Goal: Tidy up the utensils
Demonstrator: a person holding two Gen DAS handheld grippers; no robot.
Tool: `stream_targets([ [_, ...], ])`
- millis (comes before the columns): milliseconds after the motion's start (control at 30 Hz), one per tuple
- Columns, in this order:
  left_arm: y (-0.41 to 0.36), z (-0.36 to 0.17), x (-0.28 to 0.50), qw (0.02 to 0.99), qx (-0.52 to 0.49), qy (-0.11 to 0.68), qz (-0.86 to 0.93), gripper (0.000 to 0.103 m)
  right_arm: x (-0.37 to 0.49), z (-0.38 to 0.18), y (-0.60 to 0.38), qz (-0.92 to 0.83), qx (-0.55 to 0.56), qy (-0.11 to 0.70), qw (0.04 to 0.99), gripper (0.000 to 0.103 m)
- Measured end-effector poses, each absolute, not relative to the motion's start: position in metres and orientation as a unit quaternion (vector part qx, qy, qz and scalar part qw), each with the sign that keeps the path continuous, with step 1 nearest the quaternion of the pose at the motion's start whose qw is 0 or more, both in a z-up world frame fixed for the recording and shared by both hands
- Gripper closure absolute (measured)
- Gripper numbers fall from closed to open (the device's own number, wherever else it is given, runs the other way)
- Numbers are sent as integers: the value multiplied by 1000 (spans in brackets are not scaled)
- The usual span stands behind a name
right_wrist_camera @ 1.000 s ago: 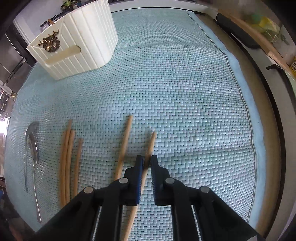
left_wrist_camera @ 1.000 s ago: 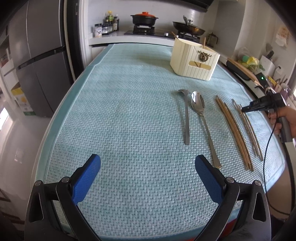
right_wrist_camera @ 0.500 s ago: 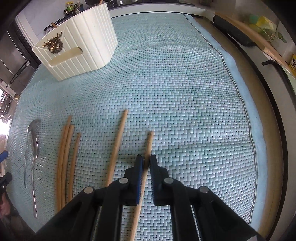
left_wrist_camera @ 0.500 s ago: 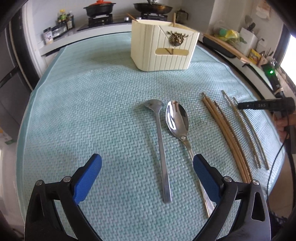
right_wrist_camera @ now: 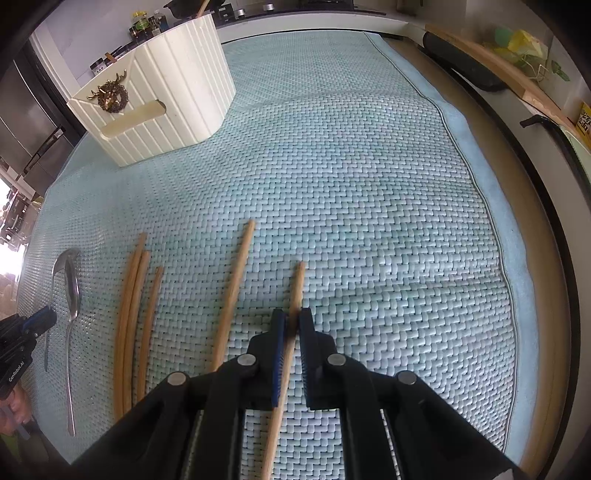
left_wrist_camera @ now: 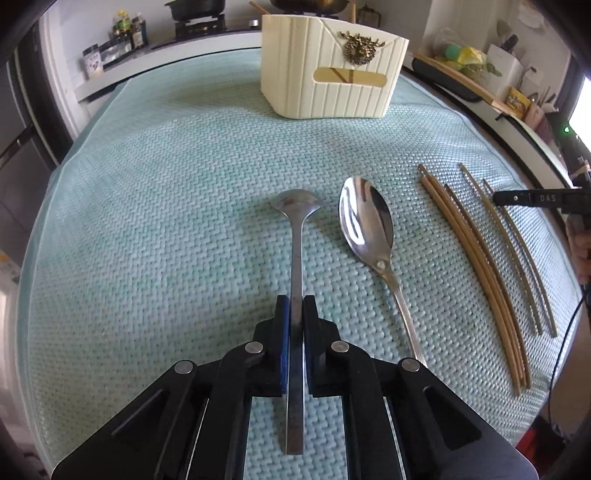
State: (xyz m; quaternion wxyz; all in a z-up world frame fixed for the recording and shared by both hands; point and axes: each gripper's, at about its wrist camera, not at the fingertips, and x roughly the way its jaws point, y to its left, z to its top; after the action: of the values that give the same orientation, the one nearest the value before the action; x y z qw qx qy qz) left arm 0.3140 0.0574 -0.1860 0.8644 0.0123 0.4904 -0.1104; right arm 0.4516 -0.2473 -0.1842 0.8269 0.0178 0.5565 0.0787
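Observation:
My left gripper [left_wrist_camera: 295,301] is shut on the handle of a small steel spoon [left_wrist_camera: 296,236] lying on the teal mat. A larger spoon [left_wrist_camera: 365,221] lies just right of it, then a bundle of wooden chopsticks [left_wrist_camera: 476,273] and two thinner ones [left_wrist_camera: 517,254]. My right gripper [right_wrist_camera: 290,314] is shut on the rightmost chopstick [right_wrist_camera: 297,288]; another chopstick [right_wrist_camera: 236,291] lies to its left, then three more [right_wrist_camera: 133,306] and the larger spoon [right_wrist_camera: 72,288]. The cream utensil holder [left_wrist_camera: 332,85] stands at the back, also in the right wrist view [right_wrist_camera: 159,107].
The teal woven mat [left_wrist_camera: 166,184] covers the table. A stove with pots and spice jars [left_wrist_camera: 125,29] stands behind it. A cutting board and clutter [left_wrist_camera: 465,81] line the right counter. The mat's right edge [right_wrist_camera: 491,229] borders the bare table rim.
My left gripper moved forward over the small spoon and closed on its handle; it was wide open before. My right gripper stays shut on the chopstick and has barely moved.

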Motion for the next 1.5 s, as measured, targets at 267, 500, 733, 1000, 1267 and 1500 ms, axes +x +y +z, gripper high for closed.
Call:
stream_targets([
  [267,75,-182,273,851,-24,511,-118,88,454,-184,-246,77,15,559,826,97],
  [500,70,-171,302,855,3,503,-123,43,475,-184,-262,84,75,600,792,92],
  [733,56,-183,335,836,45,532,-127,43,496,-184,-267,90,69,626,771,86],
  [1000,53,-184,350,826,58,545,-128,53,505,-186,-238,75,-11,623,779,77],
  [1267,52,-184,358,822,59,553,-126,67,513,-189,-226,57,-36,605,793,96],
  [1500,52,-174,354,834,53,535,-125,67,501,-179,-227,79,-12,581,810,97],
])
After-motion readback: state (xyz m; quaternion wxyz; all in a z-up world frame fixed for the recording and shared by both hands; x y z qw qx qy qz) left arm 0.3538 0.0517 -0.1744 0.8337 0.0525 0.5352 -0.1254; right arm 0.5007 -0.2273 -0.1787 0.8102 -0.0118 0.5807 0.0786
